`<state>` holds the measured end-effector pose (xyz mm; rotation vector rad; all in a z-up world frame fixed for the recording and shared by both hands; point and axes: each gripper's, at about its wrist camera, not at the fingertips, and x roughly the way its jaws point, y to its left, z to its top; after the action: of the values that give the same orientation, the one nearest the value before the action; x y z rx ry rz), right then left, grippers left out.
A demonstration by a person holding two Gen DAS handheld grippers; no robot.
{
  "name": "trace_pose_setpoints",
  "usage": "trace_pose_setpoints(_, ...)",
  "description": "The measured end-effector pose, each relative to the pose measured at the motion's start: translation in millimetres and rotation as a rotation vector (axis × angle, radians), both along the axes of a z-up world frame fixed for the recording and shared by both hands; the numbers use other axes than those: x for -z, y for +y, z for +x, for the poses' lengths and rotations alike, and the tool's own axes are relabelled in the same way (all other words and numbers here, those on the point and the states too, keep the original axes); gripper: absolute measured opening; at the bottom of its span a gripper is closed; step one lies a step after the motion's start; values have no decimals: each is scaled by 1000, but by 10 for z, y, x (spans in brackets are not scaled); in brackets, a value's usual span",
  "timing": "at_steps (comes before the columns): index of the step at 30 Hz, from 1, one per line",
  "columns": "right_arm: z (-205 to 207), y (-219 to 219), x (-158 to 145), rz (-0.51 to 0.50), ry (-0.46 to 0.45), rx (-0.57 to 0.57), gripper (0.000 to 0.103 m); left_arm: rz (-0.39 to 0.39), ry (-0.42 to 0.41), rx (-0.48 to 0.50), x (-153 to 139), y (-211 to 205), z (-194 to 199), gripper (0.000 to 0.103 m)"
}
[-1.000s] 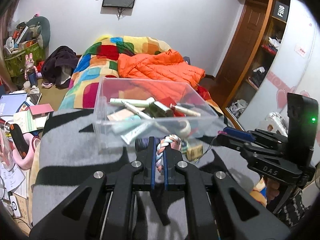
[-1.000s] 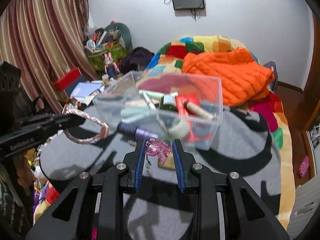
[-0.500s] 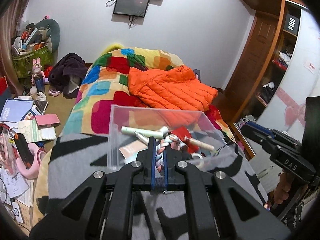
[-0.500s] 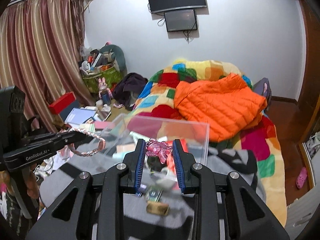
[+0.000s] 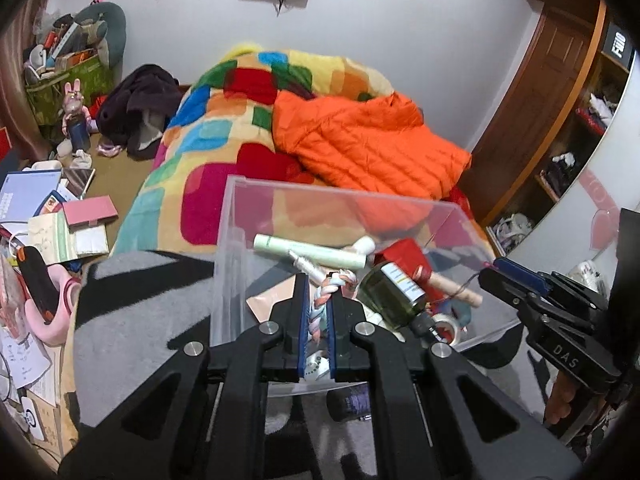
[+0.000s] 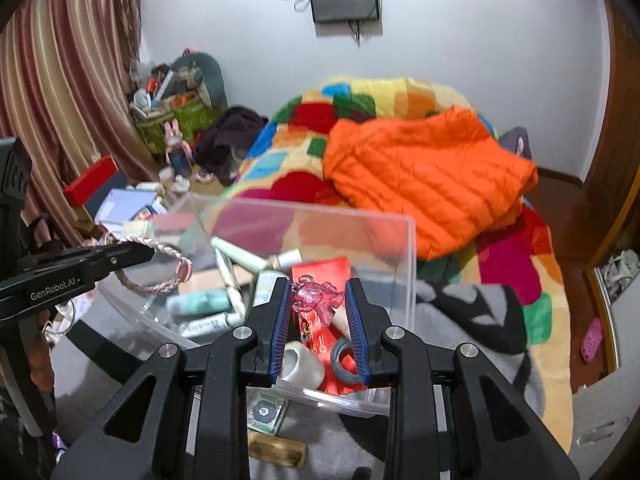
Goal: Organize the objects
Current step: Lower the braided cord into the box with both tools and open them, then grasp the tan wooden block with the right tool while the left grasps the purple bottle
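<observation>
1. left tool (image 5: 318, 312), lower centre of the left wrist view: pads pressed together, pinching a braided bracelet (image 5: 325, 295). in the right wrist view the loop (image 6: 160, 264) hangs at mid left, over the clear box (image 6: 412, 276).
2. right tool (image 6: 318, 300), lower centre of its view: narrow gap, pinching a pink translucent charm (image 6: 316, 300) above the box.
3. box sits on a grey blanket (image 5: 132, 320), already cluttered with tubes and a green bottle (image 5: 394, 294).
4. handling, my read: bracelet light, limp, will swing; hold on the braid is fine. charm looks hard, slick and small; grip its body, not the dangling bits.
</observation>
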<state>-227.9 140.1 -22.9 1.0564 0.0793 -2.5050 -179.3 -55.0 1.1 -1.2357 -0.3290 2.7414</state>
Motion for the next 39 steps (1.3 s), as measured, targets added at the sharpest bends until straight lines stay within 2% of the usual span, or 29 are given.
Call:
trace_pose_setpoints(2, -34, -13, 90, 16, -23, -6, 25, -3, -8, 4, 49, 17, -6, 6)
trace_pose_setpoints(5, -57, -23, 170, 46, -39, 2, 25, -1, -21, 19, 74, 49, 17, 14)
trace_pose_setpoints(7, -53, -33, 189, 59, -52, -2, 26, 3, -20, 23, 60, 63, 46, 36)
trace_pose_setpoints(8, -47, -36, 190, 61, -58, -9, 28, 5, -17, 22, 41, 71, 66, 43)
trace_pose_setpoints(9, -42, -39, 187, 63, -62, -13, 30, 7, -12, 20, 20, 70, 85, 54)
trace_pose_setpoints(10, -30, -37, 175, 63, -63, -16, 40, 8, -4, 19, -8, 78, 116, 60)
trace_pose_setpoints(11, -10, -26, 152, 59, -58, -15, 50, 7, 4, 22, -42, 87, 145, 61)
trace_pose_setpoints(13, 45, -1, 77, 50, -32, -12, 57, -7, 20, 23, -105, 106, 195, 63)
trace_pose_setpoints(16, 103, 22, -36, 41, -14, -14, 60, -71, 53, 14, -213, 181, 299, 68)
trace_pose_setpoints(18, 161, 62, -113, 23, -5, -14, 63, -87, 71, 19, -275, 218, 371, 73)
trace_pose_setpoints(20, 247, 103, -194, 1, 12, -15, 71, -90, 83, 27, -313, 234, 433, 79)
trace_pose_setpoints(26, 551, 166, -279, 2, 56, -22, 73, -87, 91, 37, -305, 278, 668, 90)
trace_pose_setpoints(31, 725, 217, -114, 1, 17, -31, 73, -97, 55, 44, -123, 314, 823, 92)
trace_pose_setpoints(39, 750, 106, 453, 22, -144, -69, 73, -99, -77, 82, 337, 396, 696, 92)
